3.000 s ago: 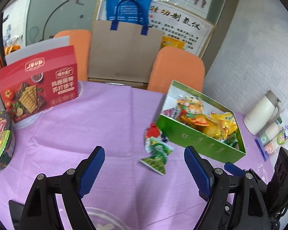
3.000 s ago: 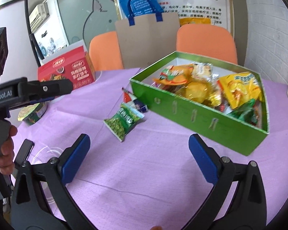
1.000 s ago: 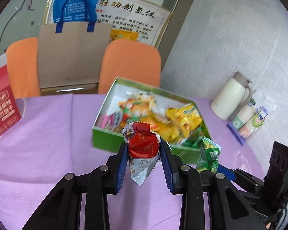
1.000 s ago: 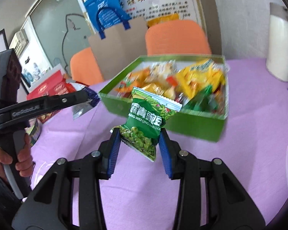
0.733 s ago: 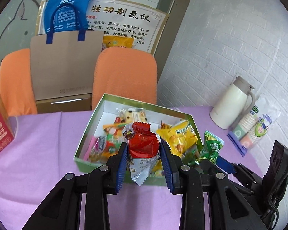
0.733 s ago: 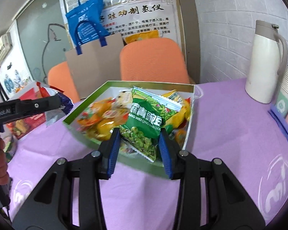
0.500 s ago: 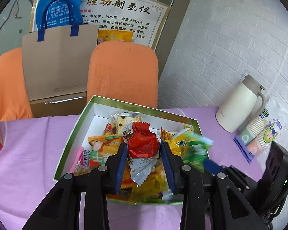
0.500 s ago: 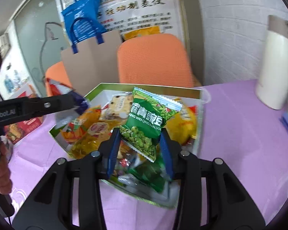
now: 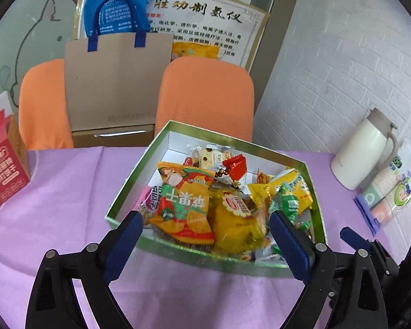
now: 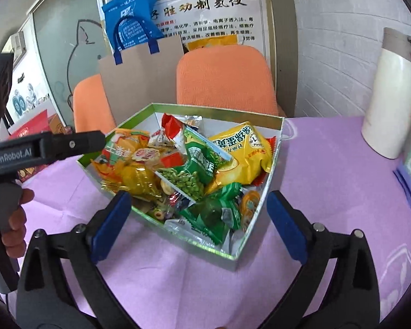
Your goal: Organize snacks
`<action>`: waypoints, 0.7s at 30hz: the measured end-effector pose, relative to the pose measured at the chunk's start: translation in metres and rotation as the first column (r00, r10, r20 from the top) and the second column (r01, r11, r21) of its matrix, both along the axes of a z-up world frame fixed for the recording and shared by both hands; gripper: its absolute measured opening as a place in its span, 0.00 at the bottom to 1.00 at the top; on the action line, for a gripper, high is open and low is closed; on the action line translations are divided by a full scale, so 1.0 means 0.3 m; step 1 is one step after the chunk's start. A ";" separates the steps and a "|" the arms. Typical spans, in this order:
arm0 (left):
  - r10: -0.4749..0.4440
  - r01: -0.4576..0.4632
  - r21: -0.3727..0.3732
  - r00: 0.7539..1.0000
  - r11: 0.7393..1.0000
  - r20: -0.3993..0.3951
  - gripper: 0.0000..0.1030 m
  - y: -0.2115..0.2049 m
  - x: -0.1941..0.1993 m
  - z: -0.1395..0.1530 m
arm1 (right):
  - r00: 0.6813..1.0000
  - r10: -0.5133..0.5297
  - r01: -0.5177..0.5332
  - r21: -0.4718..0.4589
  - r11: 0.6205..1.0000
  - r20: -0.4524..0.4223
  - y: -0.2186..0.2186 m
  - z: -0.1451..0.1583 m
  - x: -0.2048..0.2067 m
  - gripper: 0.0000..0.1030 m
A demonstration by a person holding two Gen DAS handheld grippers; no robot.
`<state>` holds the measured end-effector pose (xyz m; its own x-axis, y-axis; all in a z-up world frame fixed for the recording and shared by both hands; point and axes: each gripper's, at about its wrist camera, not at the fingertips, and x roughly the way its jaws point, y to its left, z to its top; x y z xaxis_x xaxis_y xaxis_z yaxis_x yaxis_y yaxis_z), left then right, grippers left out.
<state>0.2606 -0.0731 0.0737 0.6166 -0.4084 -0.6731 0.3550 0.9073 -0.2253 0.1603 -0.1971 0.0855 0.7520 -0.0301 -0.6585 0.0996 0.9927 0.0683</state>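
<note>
My left gripper point(image 9: 205, 235) hangs spread wide and empty over the near wall of the green cardboard snack box point(image 9: 128, 189); the red foil packet point(image 9: 234, 167) lies inside. My right gripper point(image 10: 198, 219) gapes likewise above the green pea packet point(image 10: 194, 168) resting atop the pile, so I judge both drops complete.

Our left gripper point(image 9: 205, 233) and right gripper point(image 10: 198, 219) share black arms, blue pads point(image 9: 124, 242) and silver screws; "GenRobot.AI" marks one.
</note>
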 end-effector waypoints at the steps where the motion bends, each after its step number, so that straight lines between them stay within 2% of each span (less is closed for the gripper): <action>1: 0.007 -0.007 0.006 1.000 1.000 0.008 0.93 0.011 -0.028 0.012 | 1.000 0.002 -0.002 0.000 1.000 0.009 0.007 0.018 -0.023 0.98; 4: 0.029 -0.030 0.016 0.999 0.999 0.042 0.93 0.042 -0.129 0.046 | 0.999 -0.021 0.022 -0.029 0.999 0.027 0.028 0.075 -0.106 0.99; 7: 0.077 -0.085 0.102 0.993 0.991 0.085 0.99 0.056 -0.240 0.066 | 0.999 -0.038 0.041 -0.059 0.997 0.036 0.051 0.114 -0.204 0.99; 9: 0.122 -0.139 0.157 0.986 0.978 0.118 1.00 0.059 -0.318 0.063 | 0.999 -0.041 0.042 -0.068 0.997 0.022 0.062 0.123 -0.261 0.99; 13: 0.137 -0.149 0.131 0.986 0.980 0.099 1.00 0.076 -0.446 0.025 | 0.998 -0.054 0.055 -0.053 0.997 0.033 0.077 0.113 -0.384 0.99; 15: 0.141 -0.154 0.146 0.985 0.977 0.094 1.00 0.073 -0.500 -0.002 | 0.997 -0.068 0.070 -0.054 0.996 0.035 0.084 0.102 -0.431 0.99; 18: 0.154 -0.169 0.170 0.983 0.971 0.101 1.00 0.072 -0.563 -0.032 | 0.996 -0.087 0.089 -0.069 0.994 0.036 0.091 0.084 -0.484 0.99; 21: 0.163 -0.174 0.154 0.983 0.973 0.082 1.00 0.073 -0.598 -0.050 | 0.994 -0.104 0.107 -0.092 0.990 0.037 0.099 0.074 -0.508 0.99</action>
<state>0.0813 -0.0511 0.0587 0.7142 -0.1853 -0.6750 0.2033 0.9777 -0.0533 0.0080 -0.1674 0.1077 0.7620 -0.1709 -0.6246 0.2036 0.9789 -0.0194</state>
